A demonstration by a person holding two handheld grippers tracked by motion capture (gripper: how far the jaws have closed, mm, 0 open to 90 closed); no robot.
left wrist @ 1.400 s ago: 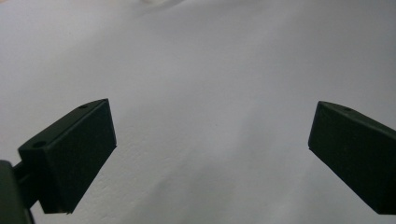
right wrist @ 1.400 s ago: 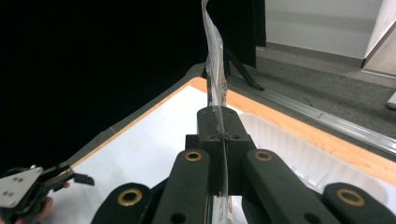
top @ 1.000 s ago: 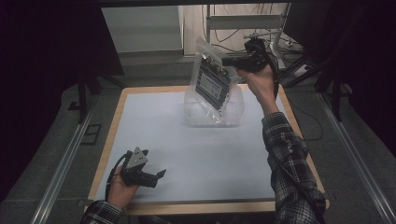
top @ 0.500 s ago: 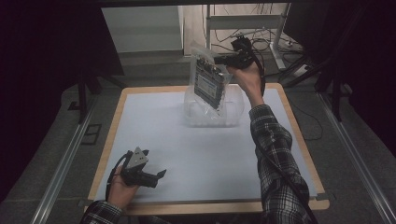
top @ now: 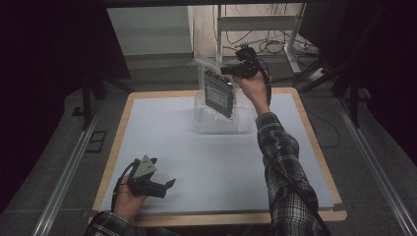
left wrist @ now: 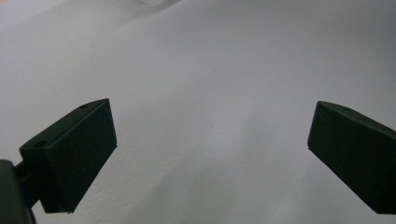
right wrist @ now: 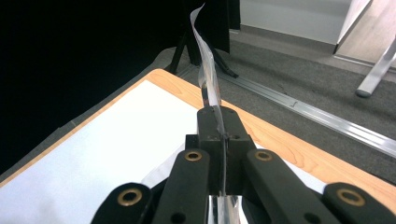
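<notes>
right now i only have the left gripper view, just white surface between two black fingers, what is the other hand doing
Observer: The right gripper is raised above the table's far edge, shut on the top of a clear plastic bag.
Operator: anything in the bag
Observer: Yes, a dark flat rectangular item hangs inside it; I cannot tell what it is.
Operator: is the bag off the table
Observer: Its upper part hangs tilted in the air, and more clear plastic lies on the white sheet right below it.
Operator: and where am i
Observer: The left gripper sits open at the near left corner, far from the bag.
</notes>
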